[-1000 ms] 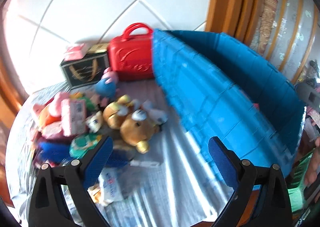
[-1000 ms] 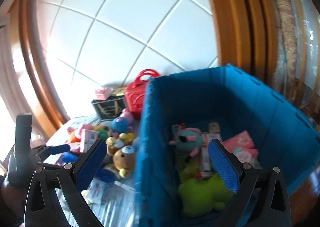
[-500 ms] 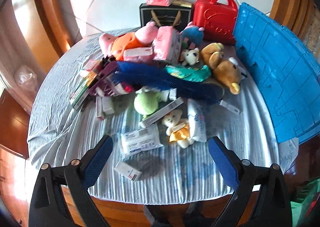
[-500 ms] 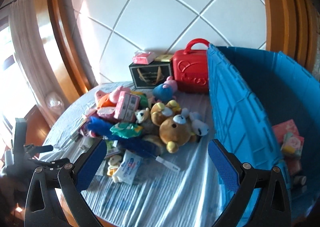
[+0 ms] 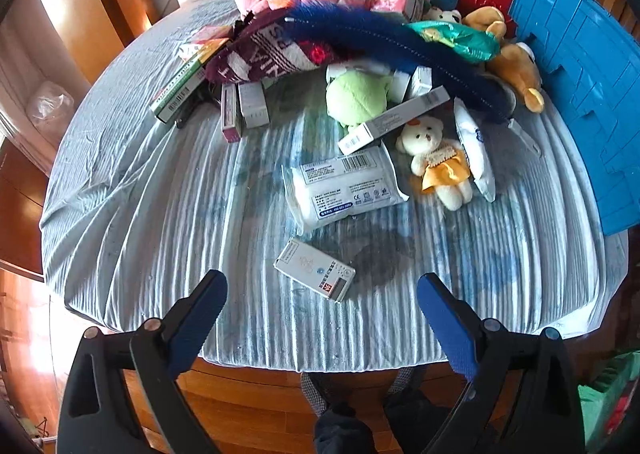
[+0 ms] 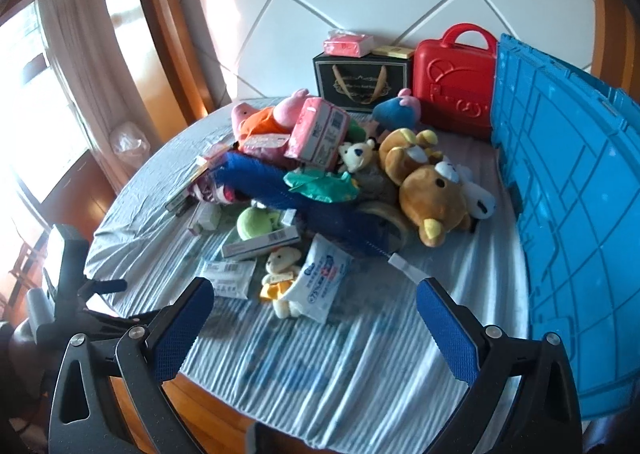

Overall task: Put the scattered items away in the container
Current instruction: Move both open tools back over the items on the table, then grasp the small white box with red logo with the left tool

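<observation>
Both tongs point(image 5: 322, 292) point(image 6: 314, 302) gape above scattered toys point(image 5: 438, 160) (soft, colourful).

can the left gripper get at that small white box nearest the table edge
Probably yes. The left gripper is open, and the small box lies flat on bare cloth just ahead of the fingers, with nothing touching it.
</observation>
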The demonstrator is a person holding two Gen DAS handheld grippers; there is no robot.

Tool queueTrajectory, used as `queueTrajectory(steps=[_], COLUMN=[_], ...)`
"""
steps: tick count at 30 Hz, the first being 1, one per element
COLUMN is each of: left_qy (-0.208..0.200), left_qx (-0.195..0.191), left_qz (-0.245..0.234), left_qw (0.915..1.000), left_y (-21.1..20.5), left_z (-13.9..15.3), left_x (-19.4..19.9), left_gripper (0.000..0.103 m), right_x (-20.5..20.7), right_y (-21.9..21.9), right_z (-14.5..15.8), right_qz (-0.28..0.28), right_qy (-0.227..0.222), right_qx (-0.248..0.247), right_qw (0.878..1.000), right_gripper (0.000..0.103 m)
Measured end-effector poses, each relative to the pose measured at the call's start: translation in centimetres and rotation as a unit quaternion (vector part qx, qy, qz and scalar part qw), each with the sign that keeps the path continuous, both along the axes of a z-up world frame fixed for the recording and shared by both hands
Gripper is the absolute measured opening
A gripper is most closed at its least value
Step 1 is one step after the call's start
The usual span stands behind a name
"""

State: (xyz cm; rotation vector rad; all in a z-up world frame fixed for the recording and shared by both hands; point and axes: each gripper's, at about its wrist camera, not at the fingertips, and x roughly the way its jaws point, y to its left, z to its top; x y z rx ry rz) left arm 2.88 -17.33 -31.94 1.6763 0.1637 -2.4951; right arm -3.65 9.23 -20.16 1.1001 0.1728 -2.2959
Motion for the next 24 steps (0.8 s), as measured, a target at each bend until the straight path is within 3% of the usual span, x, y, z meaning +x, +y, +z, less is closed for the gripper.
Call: queueTrajectory(steps=[12,17,19,24], left_qy=[-0.021,-0.001,0.0,0.015], left_qx=[0.009,0.008,0.014,0.023], left_qz=[-0.061,-0.085,-0.093,-0.108], left_qw=[0.9979,0.9963,0.9956,0.9938], left_y=[-1.4,-1.3,-1.5,-2.2], left_z=[-7.3,-8.0,-8.4,-8.1], left_x=[-1.0,-1.3,-1.3,-0.6], left_gripper=[0.097,0.082,0.066,0.064], right_x=[1.3,2.1,2.4,2.8], right_y=[-5.9,-8.0,-8.8,-11.1], right_z=[-6.0,-8.7,-9.5,-11.3], right_qz=[0.024,0.028,0.029,0.029], right_qy=[-0.053,-0.079,-0.088,-0.1], right_qx=[0.04,0.053,0.056,0.064], right_qw=[0.997,0.995,0.994,0.992], right_gripper=[0.103,0.103,0.103,0.103])
